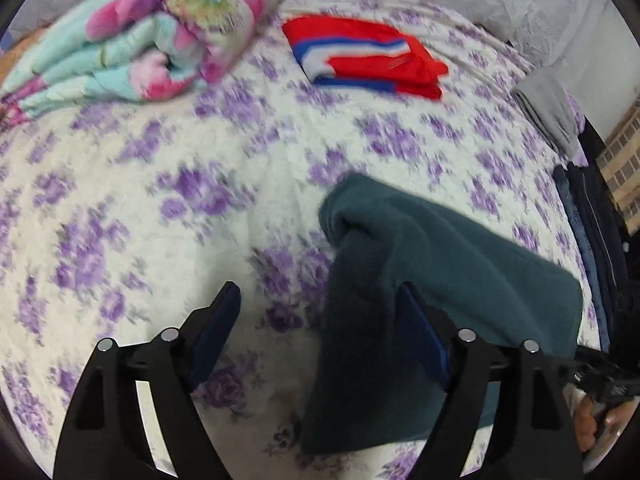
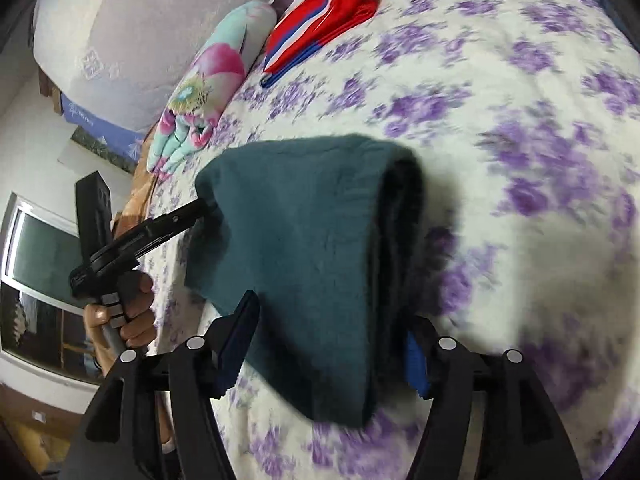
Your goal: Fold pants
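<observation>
The folded dark teal fleece pants (image 1: 420,280) lie on the bed's white bedspread with purple flowers (image 1: 160,220), forming a thick bundle. In the left wrist view the bundle's long axis runs from the near edge of the bed away toward the middle, with the rounded folded end pointing at the far side. The left tool (image 1: 320,316) stands wide, its jaws apart; the right-hand finger rests against or just over the fabric, though motion blur makes contact hard to judge, and the other finger is clear over the bare bedspread. The right tool (image 2: 332,336) has its jaws parted around the near end of the pants (image 2: 312,240), the cloth between them but apparently not pinched. A hand (image 2: 136,308) grips the left tool's handle beside the pants. Farther off lie folded red shorts with blue and white stripes (image 1: 368,56) and a rolled floral blanket in pink and aqua (image 1: 140,36). Dark folded garments (image 1: 592,236) sit at the bed's right edge.
</observation>
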Demonstrator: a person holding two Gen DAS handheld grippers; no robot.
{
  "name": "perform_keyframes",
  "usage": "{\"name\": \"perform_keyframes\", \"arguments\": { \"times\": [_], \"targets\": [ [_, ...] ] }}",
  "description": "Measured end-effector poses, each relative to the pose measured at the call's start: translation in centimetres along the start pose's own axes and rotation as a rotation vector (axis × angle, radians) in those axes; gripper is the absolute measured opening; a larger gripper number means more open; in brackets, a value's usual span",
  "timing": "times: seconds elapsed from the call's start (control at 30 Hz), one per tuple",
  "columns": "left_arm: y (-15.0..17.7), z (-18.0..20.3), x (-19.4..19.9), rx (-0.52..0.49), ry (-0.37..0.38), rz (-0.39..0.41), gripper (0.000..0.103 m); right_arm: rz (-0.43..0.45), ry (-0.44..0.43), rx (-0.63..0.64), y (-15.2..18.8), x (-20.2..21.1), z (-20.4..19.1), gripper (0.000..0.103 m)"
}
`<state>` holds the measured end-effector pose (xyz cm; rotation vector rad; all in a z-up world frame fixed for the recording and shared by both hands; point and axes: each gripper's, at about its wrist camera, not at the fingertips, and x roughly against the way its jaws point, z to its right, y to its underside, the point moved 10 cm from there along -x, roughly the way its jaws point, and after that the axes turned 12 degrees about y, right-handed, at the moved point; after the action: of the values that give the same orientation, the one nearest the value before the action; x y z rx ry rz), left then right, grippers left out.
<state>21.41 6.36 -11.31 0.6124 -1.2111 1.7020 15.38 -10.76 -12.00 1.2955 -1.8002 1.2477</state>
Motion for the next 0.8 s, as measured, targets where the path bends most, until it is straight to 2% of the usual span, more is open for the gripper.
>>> {"name": "perform_keyframes", "arguments": {
  "times": [0.03, 0.07, 0.13, 0.17, 0.2, 0.27, 0.33, 0.43, 0.5, 0.53, 0.57, 0.6, 0.63, 0.67, 0.7, 0.73, 0.77, 0.8],
  "targets": [
    [0.7, 0.1, -1.0, -0.001, 0.014, -0.042, 0.077, 0.007, 0.017, 0.005, -0.5, -0.5, 0.0, 0.039],
    [1.2, 0.2, -1.7, -0.009, 0.008, -0.064, 0.074, 0.002, -0.002, -0.008, -1.0, -1.0, -0.1, 0.029],
    [1.3, 1.0, -2.3, -0.059, -0.003, -0.052, 0.052, -0.002, -0.057, -0.024, -2.2, -1.0, -0.2, 0.024],
    [1.2, 2.0, -1.9, -0.071, 0.029, -0.052, 0.026, 0.025, -0.081, 0.001, -2.8, 0.1, -0.8, 0.023],
    [0.9, 2.3, -1.1, -0.067, 0.014, -0.028, 0.020, 0.051, -0.094, 0.026, -3.3, 0.9, -1.2, 0.023],
    [0.0, 3.7, 0.6, -0.075, 0.059, 0.025, 0.014, 0.121, -0.084, 0.104, -4.8, 3.0, -2.5, 0.022],
    [-1.6, 4.9, 2.5, -0.101, 0.039, 0.087, 0.014, 0.218, -0.044, 0.200, -7.3, 5.3, -3.8, 0.022],
    [-5.3, 6.5, 5.5, -0.132, -0.002, 0.215, 0.014, 0.324, -0.045, 0.308, -11.4, 8.3, -5.9, 0.022],
    [-7.8, 6.8, 6.5, -0.125, -0.013, 0.270, 0.015, 0.342, -0.040, 0.365, -14.0, 8.4, -7.0, 0.023],
    [-8.5, 6.5, 6.6, -0.112, -0.010, 0.276, 0.016, 0.341, -0.020, 0.380, -15.7, 7.8, -6.7, 0.026],
    [-9.5, 5.9, 6.2, -0.084, -0.013, 0.280, 0.018, 0.344, 0.007, 0.391, -17.1, 6.9, -6.1, 0.035],
    [-10.7, 4.7, 5.4, -0.054, -0.042, 0.302, 0.029, 0.348, 0.038, 0.402, -18.2, 5.7, -5.4, 0.044],
    [-11.4, 3.6, 4.7, -0.046, -0.095, 0.323, 0.066, 0.334, 0.108, 0.401, -19.6, 3.5, -3.4, 0.072],
    [-11.6, 2.0, 3.7, -0.042, -0.185, 0.323, 0.084, 0.291, 0.217, 0.347, -20.6, 1.0, -0.6, 0.079],
    [-10.9, -0.8, 1.6, -0.016, -0.344, 0.256, 0.085, 0.233, 0.291, 0.292, -20.6, -0.8, 1.5, 0.079],
    [-10.1, -2.2, -0.1, -0.002, -0.398, 0.181, 0.077, 0.137, 0.348, 0.194, -20.0, -2.9, 4.5, 0.069],
    [-8.9, -3.2, -1.5, 0.014, -0.405, 0.106, 0.076, 0.104, 0.319, 0.147, -19.3, -3.7, 5.6, 0.055],
    [-7.9, -3.9, -2.5, 0.033, -0.380, 0.066, 0.077, 0.104, 0.278, 0.133, -18.8, -3.8, 6.1, 0.055]
  ]
}}
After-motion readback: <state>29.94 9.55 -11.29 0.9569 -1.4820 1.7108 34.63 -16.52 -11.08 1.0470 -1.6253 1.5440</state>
